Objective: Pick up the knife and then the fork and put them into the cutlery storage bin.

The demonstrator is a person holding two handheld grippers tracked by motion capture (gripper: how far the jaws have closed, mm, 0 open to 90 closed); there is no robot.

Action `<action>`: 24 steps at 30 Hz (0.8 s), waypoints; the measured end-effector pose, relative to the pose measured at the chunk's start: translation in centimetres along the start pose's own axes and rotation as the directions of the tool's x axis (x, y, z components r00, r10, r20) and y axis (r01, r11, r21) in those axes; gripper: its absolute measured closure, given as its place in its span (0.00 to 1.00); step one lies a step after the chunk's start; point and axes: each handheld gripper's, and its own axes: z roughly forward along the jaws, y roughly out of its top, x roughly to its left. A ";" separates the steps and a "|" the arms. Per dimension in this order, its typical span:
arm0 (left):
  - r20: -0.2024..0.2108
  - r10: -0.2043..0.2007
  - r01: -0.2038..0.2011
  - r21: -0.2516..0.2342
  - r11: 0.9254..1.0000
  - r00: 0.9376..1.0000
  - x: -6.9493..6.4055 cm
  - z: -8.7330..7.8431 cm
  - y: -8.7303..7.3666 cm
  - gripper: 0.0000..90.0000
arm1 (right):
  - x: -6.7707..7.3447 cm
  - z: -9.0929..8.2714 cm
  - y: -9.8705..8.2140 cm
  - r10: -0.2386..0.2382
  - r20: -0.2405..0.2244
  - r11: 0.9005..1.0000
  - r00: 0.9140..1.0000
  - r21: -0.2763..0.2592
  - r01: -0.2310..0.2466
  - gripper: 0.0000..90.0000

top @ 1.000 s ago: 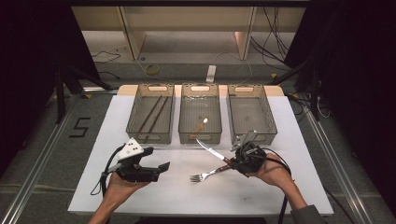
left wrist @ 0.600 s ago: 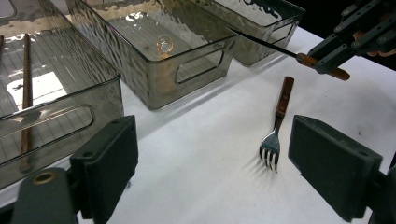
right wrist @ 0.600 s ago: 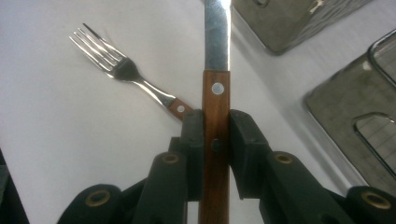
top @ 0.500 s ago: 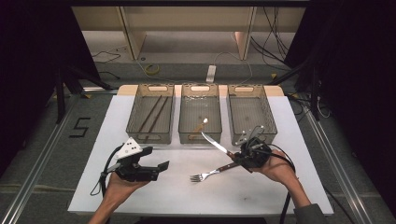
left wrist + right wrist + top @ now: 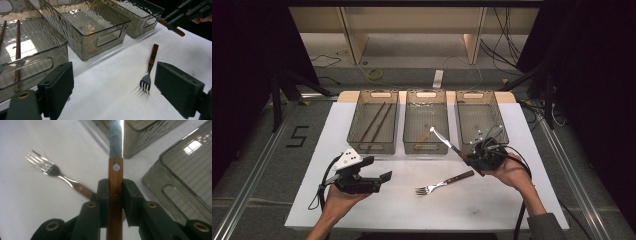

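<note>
While the right gripper (image 5: 115, 195) clamps the wooden handle of a table knife (image 5: 448, 143) between its 2 black pads, the long steel blade juts out over the near end of the middle bin (image 5: 426, 100), and that overhang looks like the main hazard: with the grip near 1 end and most of the knife's length cantilevered, the smooth varnished handle could pivot or slip in the pads if the blade tip knocks the bin's rim. A tilt during lowering could also let the blade catch the bin's ribbed wall rather than drop inside, or send the knife onto the white tabletop (image 5: 362, 220) beside the fork (image 5: 443, 182). The left gripper (image 5: 113, 91) hovers low over the table with its jaws spread wide and nothing between them, aimed toward the fork, which lies flat on the table well apart from the bins, tines toward the person. All 3 bins are smoky translucent plastic with rippled walls, ridged floors and cut-out handles; the left bin (image 5: 374, 97) holds 2 dark slim chopsticks (image 5: 376, 122), and the right bin (image 5: 477, 100) sits just beside the knife hand. Knife and fork match: polished metal with riveted brown wood scales.
</note>
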 end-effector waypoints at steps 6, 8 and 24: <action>-0.003 -0.003 0.003 -0.008 1.000 1.000 0.1 -0.1 0.0 0.17 | -1.1 -0.5 0.4 0.044 0.015 0.999 0.999 -0.031 -0.044 0.86; -0.004 -0.003 0.003 -0.011 1.000 1.000 0.1 -0.1 0.0 0.17 | -1.5 -0.7 0.6 0.054 0.020 0.998 0.998 -0.044 -0.053 0.86; -0.015 -0.013 0.012 -0.028 1.000 1.000 0.2 -0.3 0.0 0.17 | -4.7 -0.6 3.0 0.130 0.077 0.988 0.988 -0.088 -0.124 0.86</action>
